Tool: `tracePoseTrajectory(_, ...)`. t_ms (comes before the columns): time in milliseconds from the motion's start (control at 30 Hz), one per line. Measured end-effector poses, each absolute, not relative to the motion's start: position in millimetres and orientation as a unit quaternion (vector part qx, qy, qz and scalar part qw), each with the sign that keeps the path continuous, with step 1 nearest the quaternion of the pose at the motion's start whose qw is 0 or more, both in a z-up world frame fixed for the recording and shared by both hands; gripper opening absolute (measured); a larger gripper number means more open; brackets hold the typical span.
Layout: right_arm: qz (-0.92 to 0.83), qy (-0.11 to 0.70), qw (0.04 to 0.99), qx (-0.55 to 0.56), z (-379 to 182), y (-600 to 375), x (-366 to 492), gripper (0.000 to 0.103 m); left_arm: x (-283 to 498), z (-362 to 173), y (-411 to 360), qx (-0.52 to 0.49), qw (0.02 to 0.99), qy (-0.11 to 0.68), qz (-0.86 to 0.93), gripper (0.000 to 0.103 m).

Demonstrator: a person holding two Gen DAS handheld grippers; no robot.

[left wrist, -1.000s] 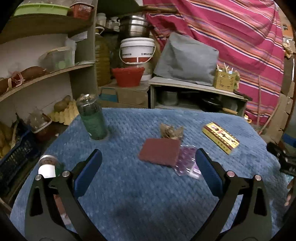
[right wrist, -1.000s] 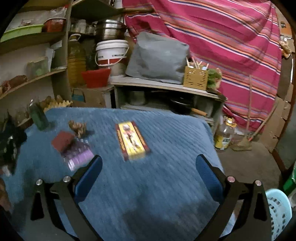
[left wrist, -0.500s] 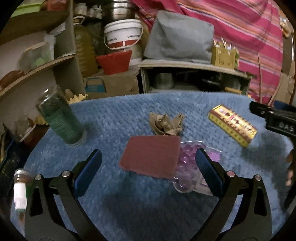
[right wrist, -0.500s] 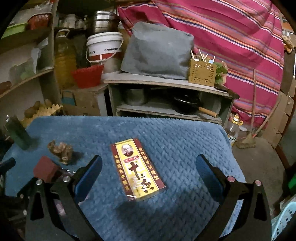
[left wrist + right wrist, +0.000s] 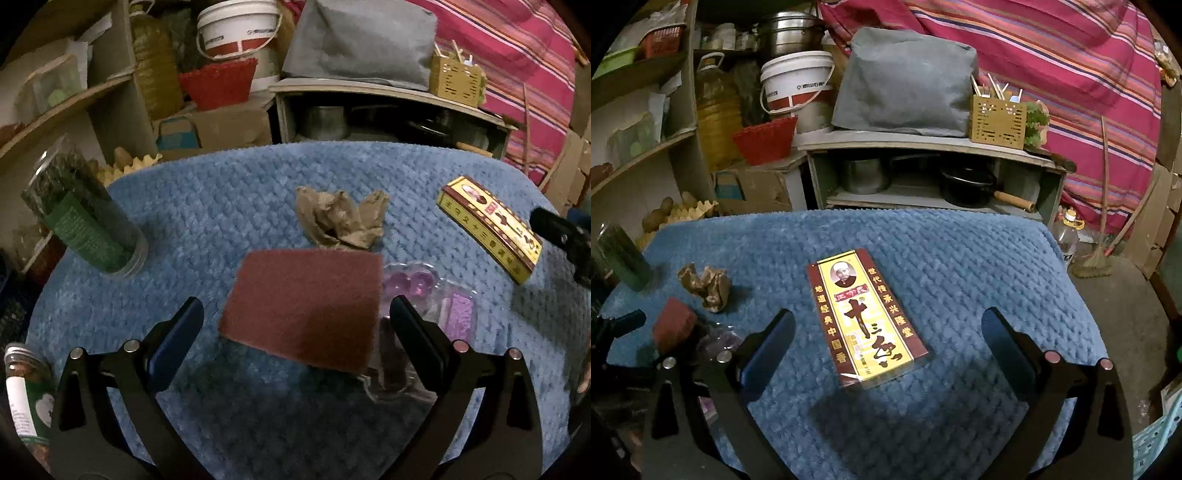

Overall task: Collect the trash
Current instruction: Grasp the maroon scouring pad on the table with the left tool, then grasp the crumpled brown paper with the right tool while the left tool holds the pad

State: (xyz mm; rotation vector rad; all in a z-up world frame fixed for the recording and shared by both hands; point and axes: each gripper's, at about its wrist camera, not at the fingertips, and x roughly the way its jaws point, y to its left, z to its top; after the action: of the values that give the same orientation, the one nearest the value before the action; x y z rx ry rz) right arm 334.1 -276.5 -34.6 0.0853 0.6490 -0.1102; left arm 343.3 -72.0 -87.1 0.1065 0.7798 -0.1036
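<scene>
Glass jar (image 5: 83,225) holds dark-green contents.

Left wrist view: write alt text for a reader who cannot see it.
The open left gripper hovers over a maroon scouring pad on a blue cloth-covered table. The pad overlaps a clear plastic package; crumpled brown paper lies behind, a yellow box right, a green jar left.
</scene>
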Motion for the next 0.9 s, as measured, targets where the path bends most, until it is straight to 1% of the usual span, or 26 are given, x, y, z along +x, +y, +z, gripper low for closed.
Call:
tracePoseTrajectory(200,-0.052,0.323,0.944,0.040,-38,-276,334,0.099,339,-81,-40,-0.007,0.929,0.367,-0.041,0.097)
tracePoseTrajectory(333,-0.048,0.322,0.945,0.033,-39,-273,333,0.099,325,-69,-26,0.003,0.944,0.331,-0.013,0.098)
tracePoseTrajectory(500,-0.044,0.325,0.944,0.025,-41,-270,333,0.099,314,-61,-15,0.026,0.950,0.307,0.042,0.098)
tracePoseTrajectory(600,-0.044,0.326,0.944,0.025,-41,-269,333,0.099,318,-62,-4,0.022,0.948,0.312,0.063,0.098)
tracePoseTrajectory(767,-0.042,0.326,0.944,0.024,-42,-268,333,0.099,327,-65,15,-0.014,0.944,0.324,0.066,0.098)
tracePoseTrajectory(900,-0.041,0.327,0.944,0.021,-43,-267,334,0.099,340,-70,14,-0.009,0.942,0.330,0.063,0.098)
